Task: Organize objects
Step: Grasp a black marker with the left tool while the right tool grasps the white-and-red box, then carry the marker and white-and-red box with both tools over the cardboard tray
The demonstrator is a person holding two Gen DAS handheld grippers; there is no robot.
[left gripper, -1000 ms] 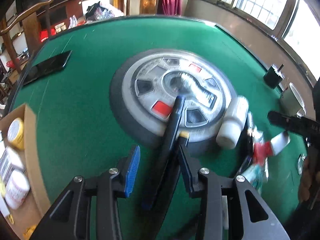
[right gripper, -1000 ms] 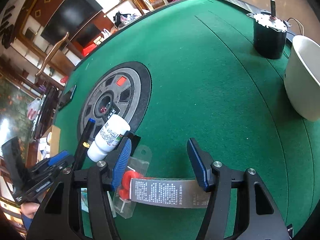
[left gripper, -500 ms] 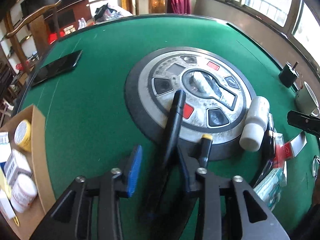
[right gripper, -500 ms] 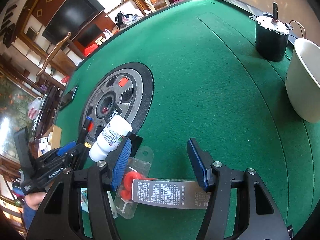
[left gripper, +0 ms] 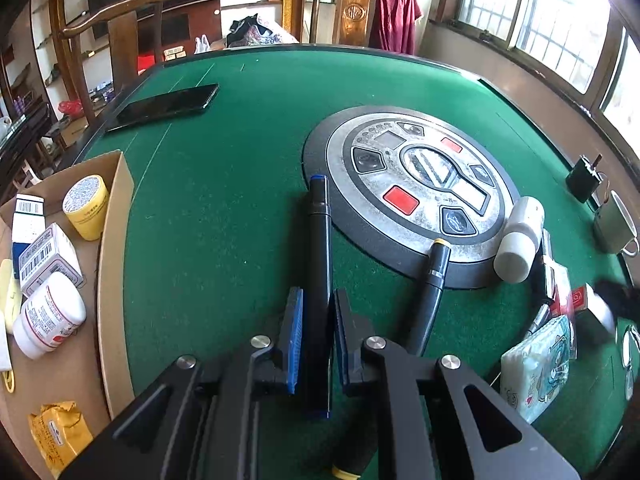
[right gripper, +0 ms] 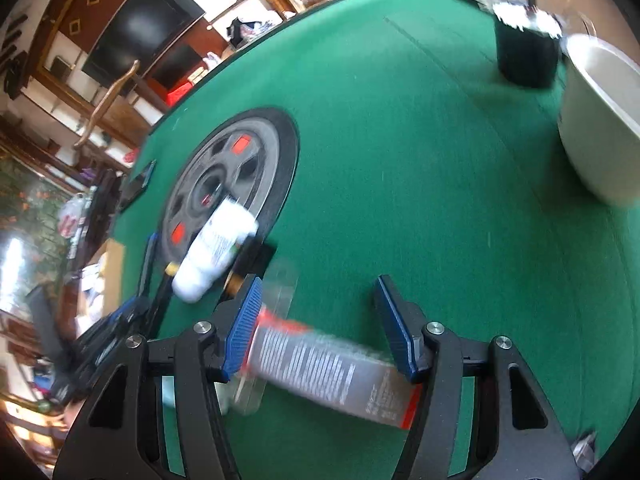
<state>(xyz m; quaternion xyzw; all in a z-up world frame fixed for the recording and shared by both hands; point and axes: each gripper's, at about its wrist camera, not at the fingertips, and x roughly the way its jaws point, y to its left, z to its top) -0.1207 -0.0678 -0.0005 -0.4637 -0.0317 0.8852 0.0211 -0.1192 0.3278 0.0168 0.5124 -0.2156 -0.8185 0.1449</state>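
Left gripper point(left gripper: 316, 336) clamped on blue-capped marker point(left gripper: 319, 264), pads pinching mid-barrel, long end sticking forward, so likely held for the carry to cardboard box point(left gripper: 114, 280) at left. Box already holding yellow jar point(left gripper: 86, 206), white bottle point(left gripper: 48, 316), barcode carton point(left gripper: 48, 254), yellow packet point(left gripper: 58, 430); reads as the sorting target.

Right gripper point(right gripper: 320, 328) half open around grey labelled box point(right gripper: 332, 372), which spans the gap crosswise; blurred, pad contact unclear, so can't tell whether gripped. Probably staged for next pick.

Still loose: second marker point(left gripper: 432, 280) leaning on edge of round control panel point(left gripper: 416, 196), white pill bottle point(left gripper: 520, 240) lying against panel rim, tissue pack point(left gripper: 536, 364) and small packets by it.

Green felt table point(left gripper: 240, 152), panel set into its centre. Black phone point(left gripper: 164, 102) at far left edge, small black motor point(right gripper: 524, 48) and white cup point(right gripper: 600, 120) far right. Wooden chairs, dark TV, windows behind.
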